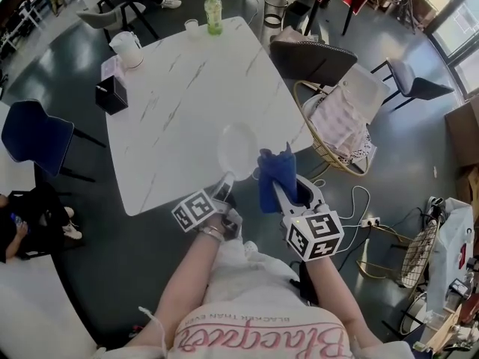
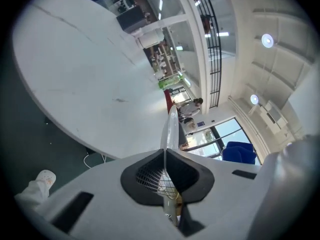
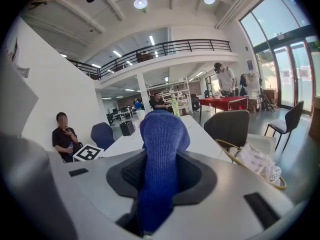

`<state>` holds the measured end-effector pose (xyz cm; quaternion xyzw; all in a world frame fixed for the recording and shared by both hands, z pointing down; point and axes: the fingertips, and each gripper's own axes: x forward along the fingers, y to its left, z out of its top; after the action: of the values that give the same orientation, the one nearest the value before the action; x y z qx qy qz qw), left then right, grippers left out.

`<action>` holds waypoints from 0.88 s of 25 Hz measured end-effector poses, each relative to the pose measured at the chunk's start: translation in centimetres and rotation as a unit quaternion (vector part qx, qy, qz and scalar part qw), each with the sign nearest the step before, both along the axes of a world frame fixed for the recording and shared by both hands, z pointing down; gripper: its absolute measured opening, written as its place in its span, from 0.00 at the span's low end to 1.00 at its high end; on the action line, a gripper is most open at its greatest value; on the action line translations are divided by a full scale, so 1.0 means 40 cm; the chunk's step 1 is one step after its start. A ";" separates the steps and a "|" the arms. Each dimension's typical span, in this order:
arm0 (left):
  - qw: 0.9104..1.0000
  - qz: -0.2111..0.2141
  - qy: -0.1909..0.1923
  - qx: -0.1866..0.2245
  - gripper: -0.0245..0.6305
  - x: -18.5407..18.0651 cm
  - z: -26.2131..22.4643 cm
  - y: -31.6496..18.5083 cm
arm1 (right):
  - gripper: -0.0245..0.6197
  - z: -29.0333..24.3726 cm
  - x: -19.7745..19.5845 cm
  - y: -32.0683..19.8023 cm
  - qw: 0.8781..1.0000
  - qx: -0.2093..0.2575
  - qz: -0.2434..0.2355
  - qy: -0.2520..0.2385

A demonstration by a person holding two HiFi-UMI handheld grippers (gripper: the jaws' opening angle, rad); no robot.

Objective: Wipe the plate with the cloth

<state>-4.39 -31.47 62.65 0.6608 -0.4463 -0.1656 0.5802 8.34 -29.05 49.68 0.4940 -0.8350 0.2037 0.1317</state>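
Plate rim hidden inside left tongs

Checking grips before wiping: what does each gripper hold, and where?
Left gripper clamps the plate by its near rim; right gripper clamps the bunched blue cloth partway along.

From over the near edge of the white table, the head camera stares steeply down on its whole top. The left gripper carries a camera tight behind its jaws, rolled sideways, looking across the tabletop. The right gripper has one just as close, facing level along the table. All three views share the tabletop. The head and right gripper views both catch the green bottle at its far end.
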 end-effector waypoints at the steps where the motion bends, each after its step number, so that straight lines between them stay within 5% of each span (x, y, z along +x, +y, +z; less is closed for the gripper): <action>1: 1.000 0.008 -0.009 0.008 0.06 -0.001 -0.017 -0.005 | 0.22 -0.011 0.001 -0.005 1.000 0.006 0.000 0.001; 6: 0.993 0.065 -0.072 0.059 0.06 -0.007 -0.118 -0.038 | 0.22 -0.075 0.000 -0.038 0.999 0.040 -0.002 0.003; 14: 0.964 0.135 -0.175 0.145 0.06 -0.028 -0.295 -0.107 | 0.22 -0.204 -0.015 -0.086 0.993 0.117 0.001 0.003; 17: 0.950 0.162 -0.200 0.179 0.06 -0.026 -0.376 -0.126 | 0.22 -0.261 -0.033 -0.098 0.988 0.156 -0.005 0.019; 22: 0.913 0.236 -0.239 0.231 0.06 0.011 -0.475 -0.123 | 0.22 -0.343 -0.038 -0.109 0.976 0.216 0.003 0.037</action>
<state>-3.96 -36.39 43.64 0.8823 -0.3519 0.0408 0.3099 6.81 -33.39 35.98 0.5200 -0.8526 0.0007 0.0518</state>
